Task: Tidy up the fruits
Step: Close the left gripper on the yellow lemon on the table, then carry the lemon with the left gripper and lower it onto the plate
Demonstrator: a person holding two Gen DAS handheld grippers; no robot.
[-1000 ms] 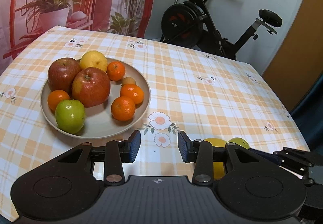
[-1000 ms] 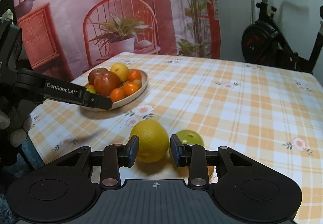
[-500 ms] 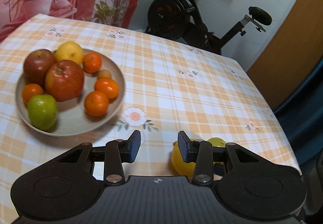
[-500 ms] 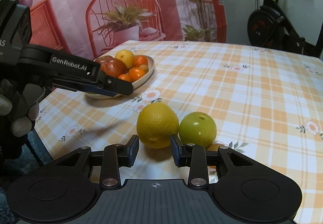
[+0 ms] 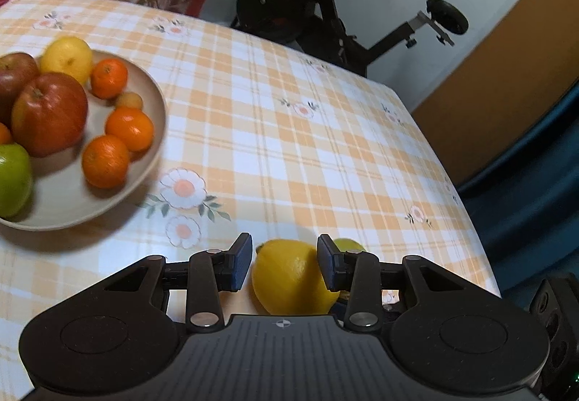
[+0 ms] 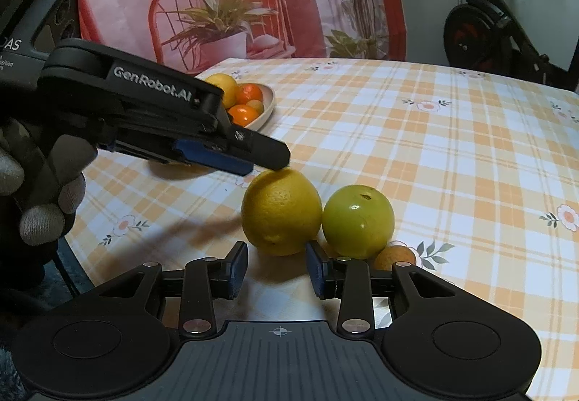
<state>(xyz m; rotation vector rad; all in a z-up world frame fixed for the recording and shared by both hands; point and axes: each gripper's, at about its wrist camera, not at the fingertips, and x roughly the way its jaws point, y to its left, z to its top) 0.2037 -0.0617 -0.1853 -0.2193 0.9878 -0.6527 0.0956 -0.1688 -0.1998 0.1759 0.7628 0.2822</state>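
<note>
The right wrist view shows what the left cannot: the left claw point(image 6: 267, 162) from the side, held by a gloved hand point(image 6: 39, 198), its tip just over the top of the yellow citrus point(image 6: 281, 211), whether touching or barely clear I cannot tell, and a small orange point(image 6: 395, 256) half hidden behind the green fruit point(image 6: 357, 220). The left wrist view in turn shows the whole plate point(image 5: 152, 162) with two red apples, a green apple, a lemon and several mandarins, where the right view catches only its far rim behind the left claw. In the left view the left claw point(image 5: 284, 265) stands with its blue pads on either side of the yellow citrus point(image 5: 289, 274); the fruit seems to lie below and beyond them, with a gap at the left pad, so the claw is narrowly parted and holds nothing. The right claw point(image 6: 277, 271) is likewise narrowly parted and empty, its pads short of the yellow citrus. Yellow citrus and green fruit sit side by side, touching, near the front edge of the tabletop point(image 6: 434, 148), well apart from the plate. The tabletop wears a glossy orange-and-white checked cloth printed with daisies. Behind it hangs a pink backdrop printed with a wire chair and potted plants; an exercise bike point(image 5: 325, 10) stands by a white wall. The citrus skin is dimpled, the green fruit smooth and shiny, the plate matt beige
</note>
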